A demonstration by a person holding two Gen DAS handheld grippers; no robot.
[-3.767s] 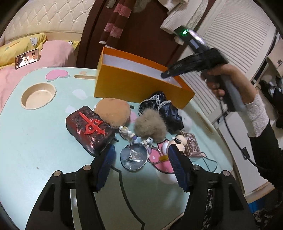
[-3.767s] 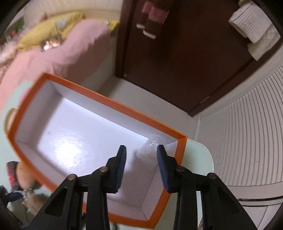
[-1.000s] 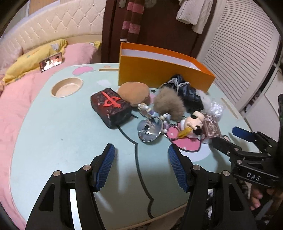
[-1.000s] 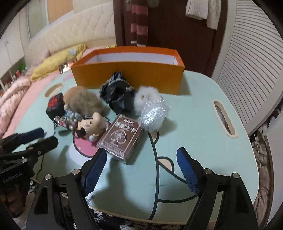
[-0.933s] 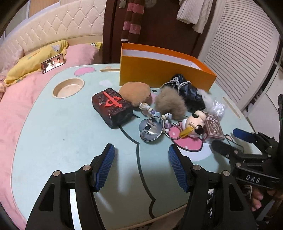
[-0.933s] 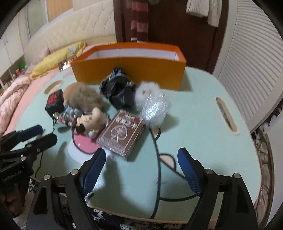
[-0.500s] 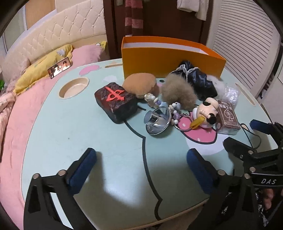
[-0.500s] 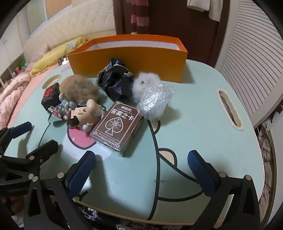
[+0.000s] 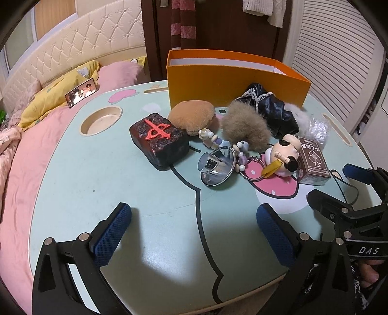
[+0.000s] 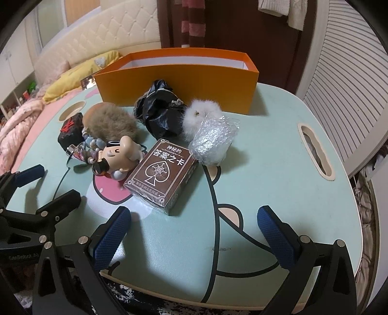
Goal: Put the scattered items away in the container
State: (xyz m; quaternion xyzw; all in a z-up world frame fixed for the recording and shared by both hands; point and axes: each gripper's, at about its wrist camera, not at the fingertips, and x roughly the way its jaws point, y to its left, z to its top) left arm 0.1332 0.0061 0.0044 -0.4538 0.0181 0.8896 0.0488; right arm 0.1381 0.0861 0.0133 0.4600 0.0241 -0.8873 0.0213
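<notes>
It was a bedroom in a home; a bed with a cream tufted headboard [image 9: 80,48] stood along the wall, covered in pink bedding [image 9: 14,164] with a yellow pillow [image 9: 58,97] on it; a dark wooden door [image 9: 223,26] had a striped scarf [image 9: 183,24] and a white knitted garment [image 9: 266,9] hanging on it; white louvred panels [image 10: 351,80] lined the right side; a mint-green cartoon-printed table [image 9: 109,189] stood beside the bed, strewn with small toys and trinkets.
</notes>
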